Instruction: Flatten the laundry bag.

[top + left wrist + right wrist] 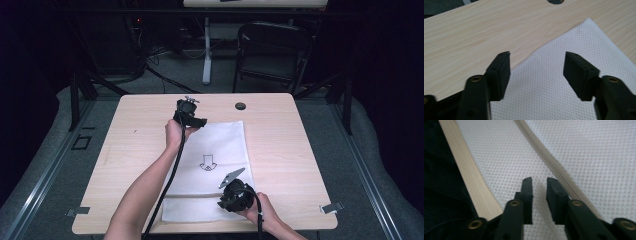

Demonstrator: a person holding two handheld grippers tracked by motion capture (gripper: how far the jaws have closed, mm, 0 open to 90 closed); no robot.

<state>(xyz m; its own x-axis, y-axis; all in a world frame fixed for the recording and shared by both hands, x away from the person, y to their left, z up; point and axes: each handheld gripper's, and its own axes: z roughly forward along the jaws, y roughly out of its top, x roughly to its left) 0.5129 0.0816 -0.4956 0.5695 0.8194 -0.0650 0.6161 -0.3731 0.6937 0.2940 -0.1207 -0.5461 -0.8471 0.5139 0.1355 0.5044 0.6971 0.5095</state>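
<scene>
A white dotted fabric bag (220, 142) lies flat on the wooden table (140, 130), with a small line drawing (207, 163) printed on it and a zip seam (192, 197) across its near end. My left gripper (192, 121) hovers at the bag's far left corner. In the left gripper view it (537, 62) is open wide over the fabric (544, 85), with nothing between the jaws. My right gripper (227, 202) is low over the bag's near right part. In the right gripper view its jaws (539, 182) stand a narrow gap apart, just left of the zip (554, 167), holding nothing.
A round cable hole (240, 105) sits at the table's far edge. Metal clips mark the near corners (77, 211) (332, 207). A folding chair (272, 50) and a desk leg (206, 50) stand beyond the table. The near table edge (469, 170) runs close to my right gripper.
</scene>
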